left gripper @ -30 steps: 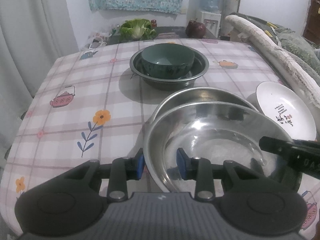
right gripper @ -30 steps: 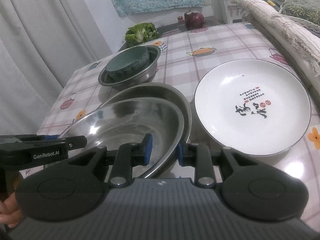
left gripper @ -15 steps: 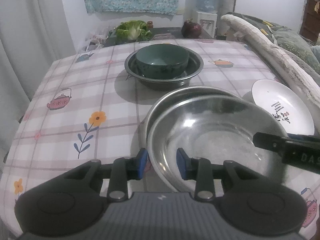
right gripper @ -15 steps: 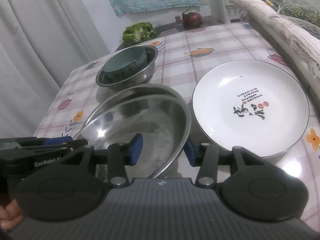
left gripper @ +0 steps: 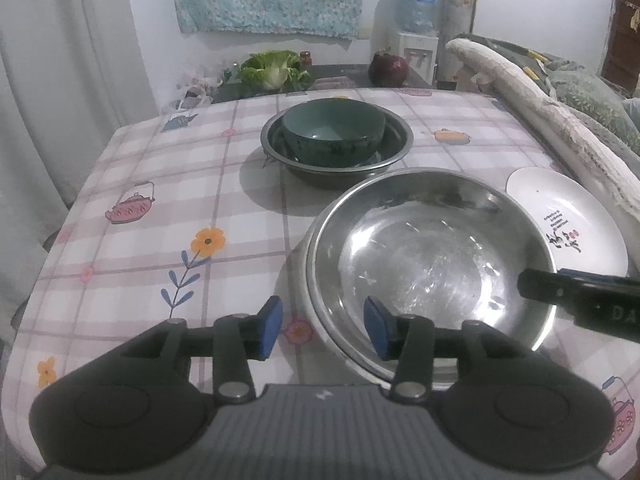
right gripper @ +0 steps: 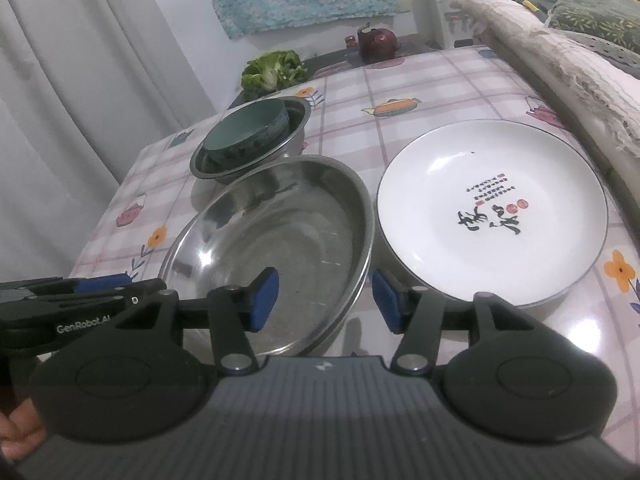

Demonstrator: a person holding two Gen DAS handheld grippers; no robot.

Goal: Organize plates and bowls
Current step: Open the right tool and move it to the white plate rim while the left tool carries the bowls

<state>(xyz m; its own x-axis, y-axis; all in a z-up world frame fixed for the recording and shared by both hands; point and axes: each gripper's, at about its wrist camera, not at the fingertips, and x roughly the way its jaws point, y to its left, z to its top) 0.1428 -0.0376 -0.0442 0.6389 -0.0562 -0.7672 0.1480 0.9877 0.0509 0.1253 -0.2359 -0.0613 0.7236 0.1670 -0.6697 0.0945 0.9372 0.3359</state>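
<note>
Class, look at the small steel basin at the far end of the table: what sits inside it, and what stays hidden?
A dark green ceramic bowl sits upright inside the small steel basin, its own inside empty. The basin's floor beneath the bowl is covered, so anything under it cannot be seen.

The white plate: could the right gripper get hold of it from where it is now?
Probably yes. The white plate lies bare just ahead-right of the open right gripper, with nothing in between.
</note>
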